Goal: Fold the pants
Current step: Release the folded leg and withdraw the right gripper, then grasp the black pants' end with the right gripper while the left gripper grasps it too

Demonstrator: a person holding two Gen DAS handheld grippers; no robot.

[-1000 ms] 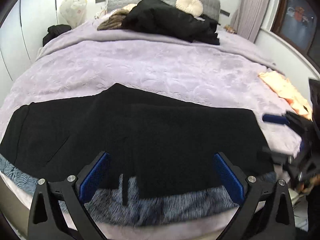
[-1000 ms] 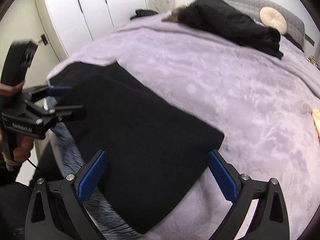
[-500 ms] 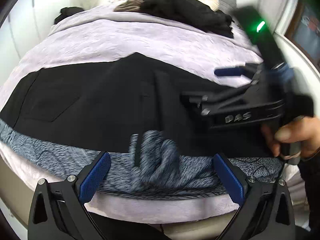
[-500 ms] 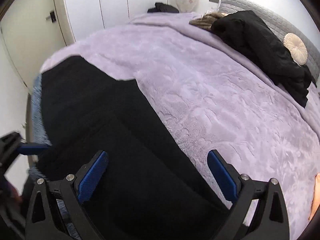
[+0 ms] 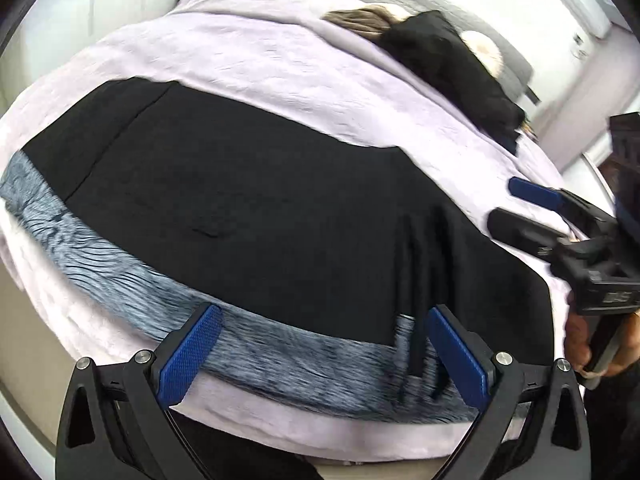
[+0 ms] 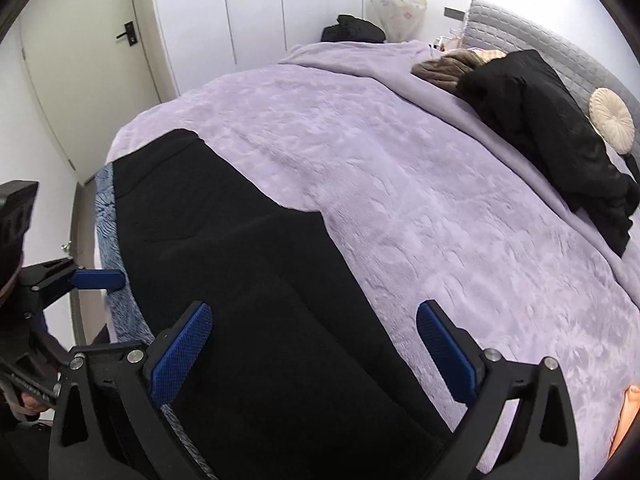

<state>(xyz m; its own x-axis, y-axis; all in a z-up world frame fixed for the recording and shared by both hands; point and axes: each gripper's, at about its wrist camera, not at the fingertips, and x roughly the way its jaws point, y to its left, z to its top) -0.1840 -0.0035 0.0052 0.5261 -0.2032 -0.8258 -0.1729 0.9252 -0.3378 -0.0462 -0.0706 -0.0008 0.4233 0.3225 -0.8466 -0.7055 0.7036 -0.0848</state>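
Lying flat along the near edge of the bed [image 6: 440, 220], the pants [image 5: 260, 208] are seen black outside with grey fleece lining [image 5: 280, 352] exposed. Soft, limp, fairly thick cloth is judged; corners should be pinched. Both the left gripper [image 5: 320, 344] and right gripper [image 6: 316, 344] are held with jaws spread, empty.

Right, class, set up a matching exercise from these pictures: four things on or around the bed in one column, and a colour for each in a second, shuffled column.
Things:
1. pants
2. bedspread
3. round cushion
4. gripper pads

Colours:
A. cream
B. blue
C. black
D. lilac

Pairs: 1-C, 2-D, 3-A, 4-B
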